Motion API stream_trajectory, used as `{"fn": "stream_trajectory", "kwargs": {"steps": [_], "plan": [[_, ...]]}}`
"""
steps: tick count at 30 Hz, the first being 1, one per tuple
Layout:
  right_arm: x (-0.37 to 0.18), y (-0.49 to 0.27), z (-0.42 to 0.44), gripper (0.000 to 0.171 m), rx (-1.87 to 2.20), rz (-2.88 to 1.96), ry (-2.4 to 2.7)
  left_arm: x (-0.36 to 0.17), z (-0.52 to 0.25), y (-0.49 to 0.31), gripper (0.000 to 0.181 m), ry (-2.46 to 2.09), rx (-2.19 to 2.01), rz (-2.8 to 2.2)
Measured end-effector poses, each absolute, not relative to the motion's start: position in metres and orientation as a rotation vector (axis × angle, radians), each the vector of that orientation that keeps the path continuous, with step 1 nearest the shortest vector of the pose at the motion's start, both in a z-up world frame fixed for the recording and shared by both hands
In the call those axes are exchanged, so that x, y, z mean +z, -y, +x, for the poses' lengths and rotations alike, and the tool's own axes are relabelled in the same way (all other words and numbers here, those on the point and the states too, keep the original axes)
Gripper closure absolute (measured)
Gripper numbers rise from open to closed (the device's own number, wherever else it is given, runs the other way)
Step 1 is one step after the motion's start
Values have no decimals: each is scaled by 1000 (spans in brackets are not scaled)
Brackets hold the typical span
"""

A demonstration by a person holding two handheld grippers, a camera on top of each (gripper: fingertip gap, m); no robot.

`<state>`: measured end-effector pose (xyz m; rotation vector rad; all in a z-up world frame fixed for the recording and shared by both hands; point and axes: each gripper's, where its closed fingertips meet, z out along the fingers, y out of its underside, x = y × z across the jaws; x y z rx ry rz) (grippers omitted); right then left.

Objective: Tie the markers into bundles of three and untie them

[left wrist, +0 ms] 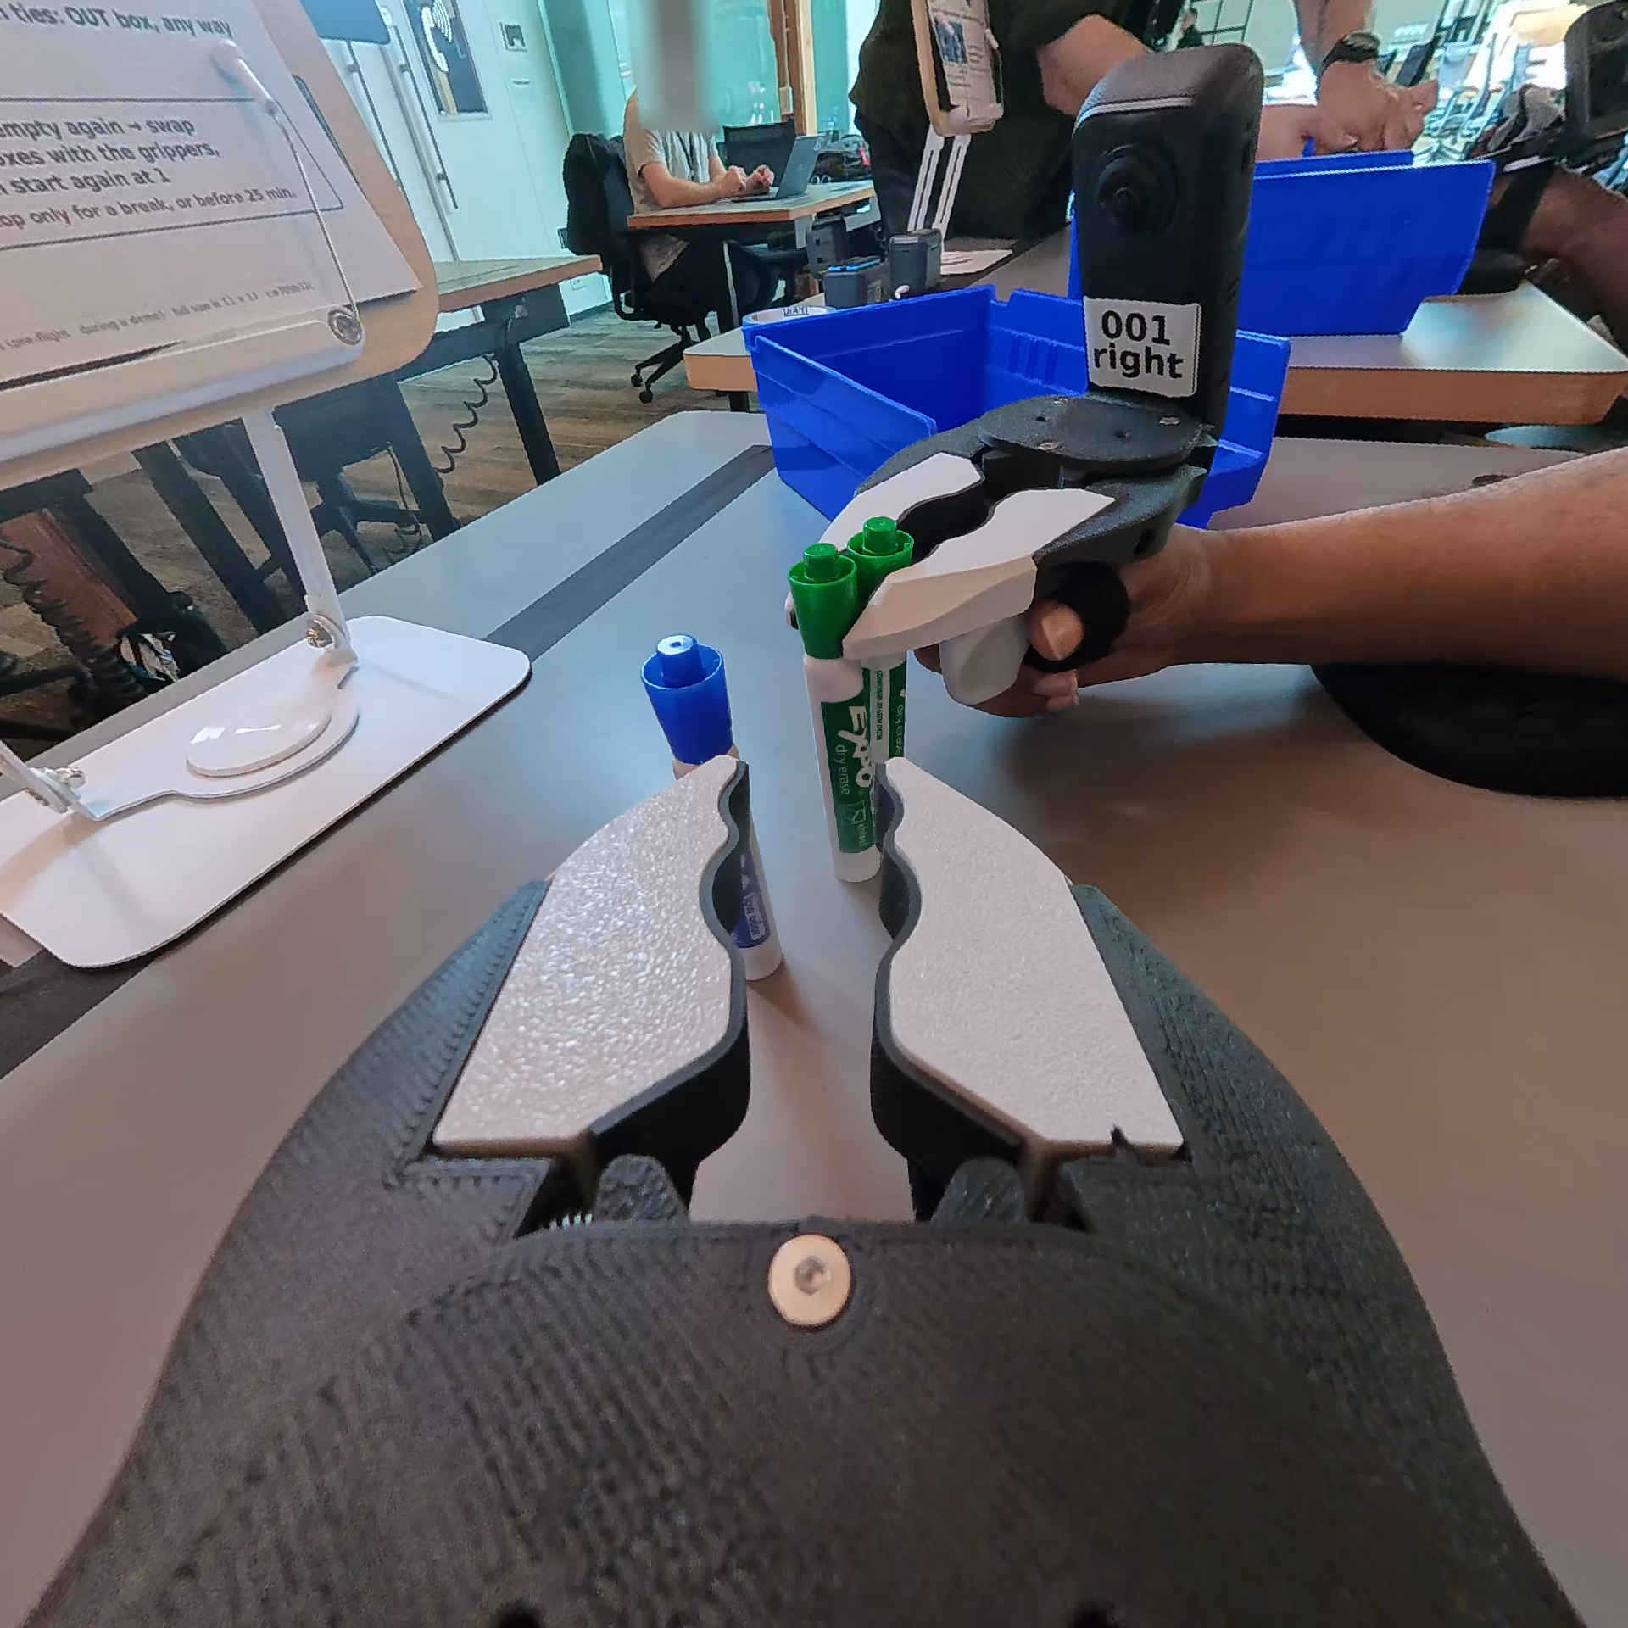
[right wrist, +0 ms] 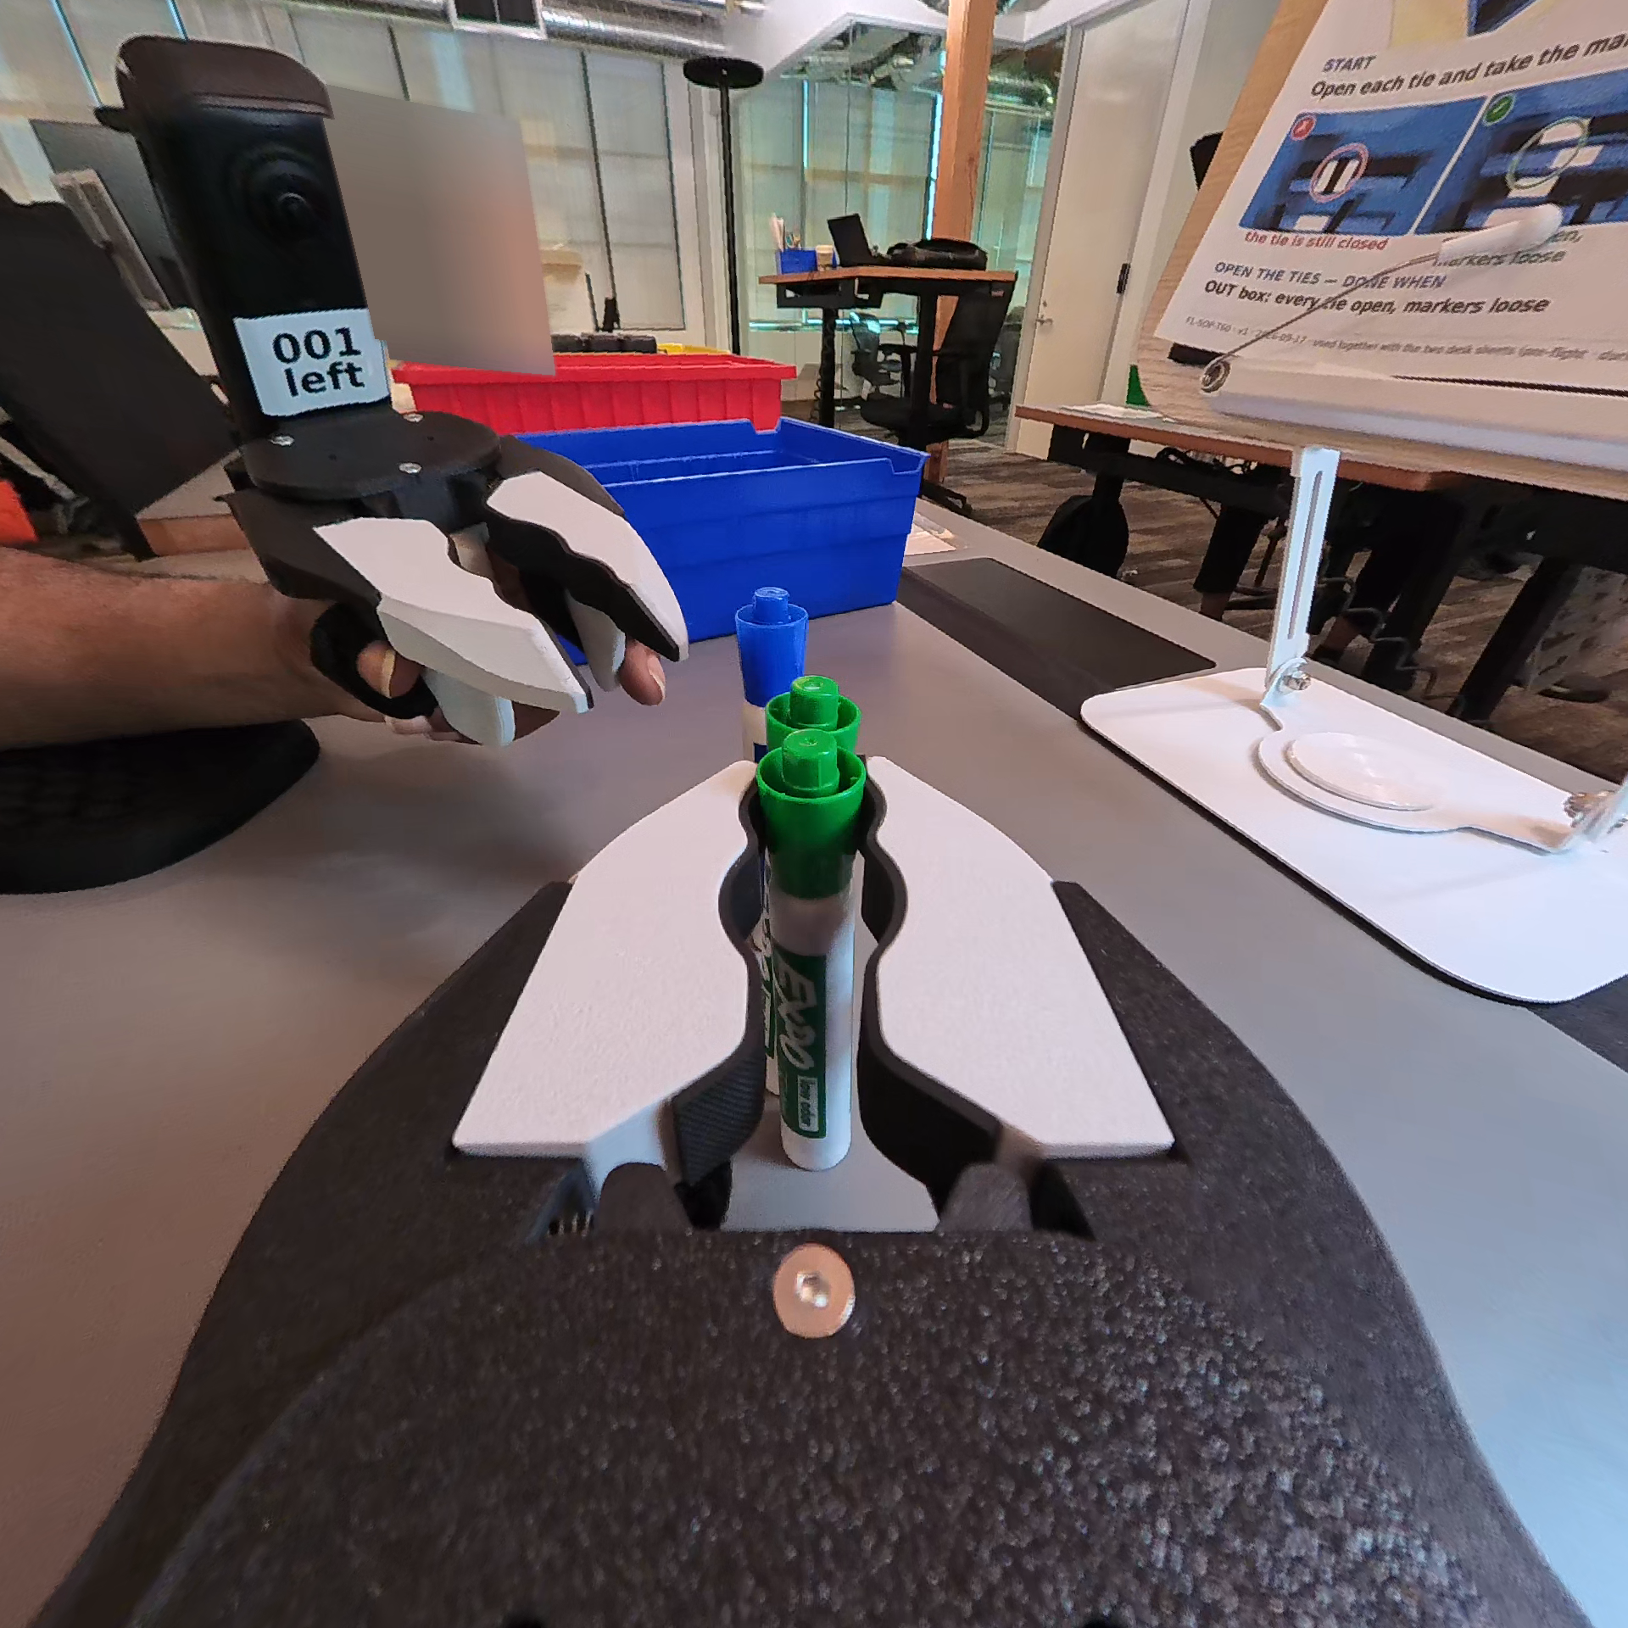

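Observation:
My right gripper (right wrist: 810,868) is shut on two green-capped markers (right wrist: 809,899) and holds them upright side by side, lower ends at the grey table (right wrist: 264,969). From the left wrist view the right gripper (left wrist: 846,608) clamps the green markers (left wrist: 847,766) just below their caps. A blue-capped marker (left wrist: 689,696) stands upright on its own just left of them; it also shows behind the green pair (right wrist: 768,656). My left gripper (left wrist: 815,784) is open and empty, its left finger close beside the blue marker. It hovers left of the markers (right wrist: 627,674).
A blue bin (left wrist: 881,388) stands behind the markers (right wrist: 749,502), with a red bin (right wrist: 599,388) beyond it. A white sheet stand rests on its base plate (left wrist: 264,749) (right wrist: 1409,837). A black pad (left wrist: 1498,731) lies under the person's forearm. People stand and sit at desks behind. The gap from one gripper's tips to the other's is roughly 7 centimeters.

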<state>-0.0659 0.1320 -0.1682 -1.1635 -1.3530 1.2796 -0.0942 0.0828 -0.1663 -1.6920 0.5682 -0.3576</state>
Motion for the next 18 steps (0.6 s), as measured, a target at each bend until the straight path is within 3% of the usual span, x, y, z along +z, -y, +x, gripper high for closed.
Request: {"fn": "stream_trajectory", "kwargs": {"steps": [18], "plan": [[-161, -117, -65, 153, 1338, -1133, 1387, -167, -94, -83, 154, -574, -353, -1695]]}}
